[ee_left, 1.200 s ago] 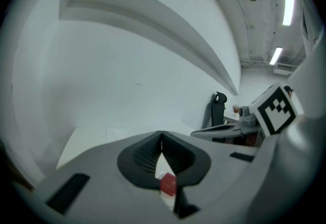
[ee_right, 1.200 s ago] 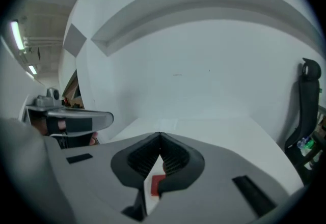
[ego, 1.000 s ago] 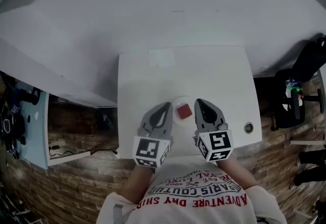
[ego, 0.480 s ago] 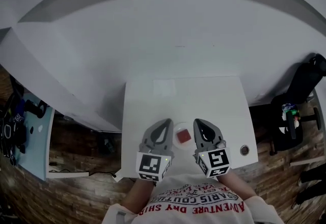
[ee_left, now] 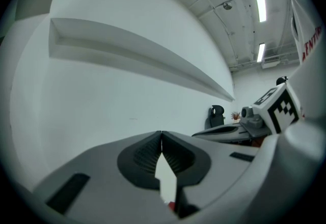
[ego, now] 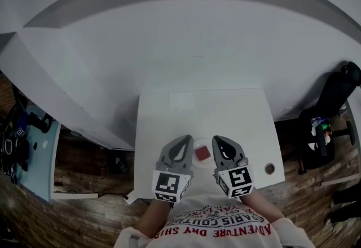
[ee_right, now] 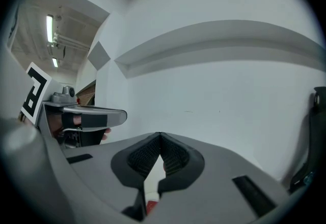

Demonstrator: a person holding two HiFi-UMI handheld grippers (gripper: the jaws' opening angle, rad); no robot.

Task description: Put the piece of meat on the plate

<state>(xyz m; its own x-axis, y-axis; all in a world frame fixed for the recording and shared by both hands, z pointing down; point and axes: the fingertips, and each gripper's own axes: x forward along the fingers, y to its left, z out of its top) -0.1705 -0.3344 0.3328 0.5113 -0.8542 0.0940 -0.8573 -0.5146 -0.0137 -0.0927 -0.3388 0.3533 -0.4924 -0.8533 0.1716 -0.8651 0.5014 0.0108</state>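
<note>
Meat piece, red, seemingly square, on plate.

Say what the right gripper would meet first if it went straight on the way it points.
Probably the white wall: past the right gripper's shut tips nothing else shows, though depth is unclear.

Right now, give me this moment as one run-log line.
meat: on plate | left gripper: shut, empty | right gripper: shut, empty | grippers: flanking plate | task: looks done
</note>
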